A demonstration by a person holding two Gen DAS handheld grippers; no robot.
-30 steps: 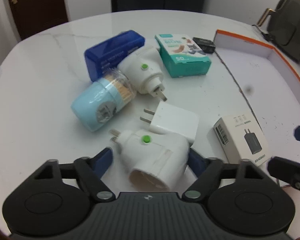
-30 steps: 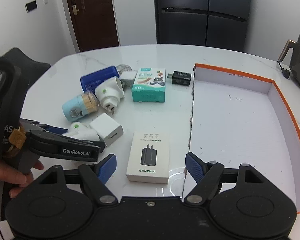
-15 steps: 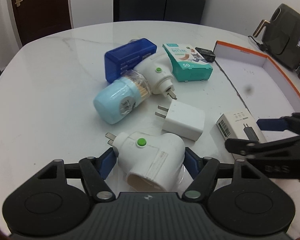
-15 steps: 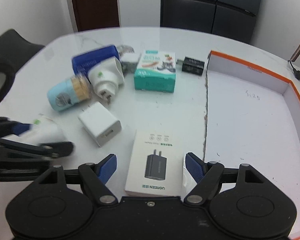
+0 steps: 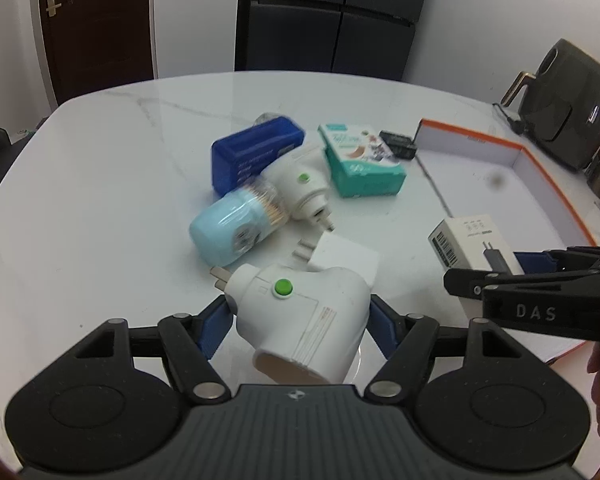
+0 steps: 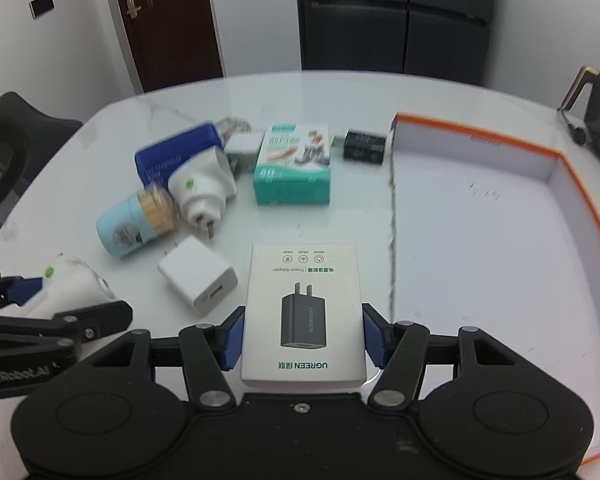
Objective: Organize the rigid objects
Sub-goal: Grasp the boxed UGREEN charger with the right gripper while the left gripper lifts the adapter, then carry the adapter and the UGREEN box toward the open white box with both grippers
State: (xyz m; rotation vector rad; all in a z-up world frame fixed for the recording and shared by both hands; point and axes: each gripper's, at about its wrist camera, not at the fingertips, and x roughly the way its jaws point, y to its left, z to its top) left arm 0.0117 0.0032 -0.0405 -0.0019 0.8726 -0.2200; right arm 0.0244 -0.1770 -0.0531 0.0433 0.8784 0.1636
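- Left gripper (image 5: 298,330) is clamped on the white socket adapter (image 5: 300,320), blue pads squeezing its rounded sides. It looks lifted a bit off the table (image 5: 100,200), prongs poking out past the jaws on the left.
- Right gripper (image 6: 302,338) has just been closing on the charger box (image 6: 303,312). Pads now sit against both long sides, so I'd call it gripped, though the box seems not yet off the table.
- Worry one: the adapter is round and smooth, so it could twist or squirt out of the pads if the hand swings fast.
- Worry two: the box is only held at its near end, so the far end could droop or pivot on the lift.
- Worry three: the two grippers are near each other, so both heading the same way could clip.
- Just ahead of the left jaws sits the small white charger (image 5: 342,258), easy to bump.
- Right of the right jaws is the orange-edged tray (image 6: 476,138), wide open inside. Its near wall lies flat, so that side gives a low way in.
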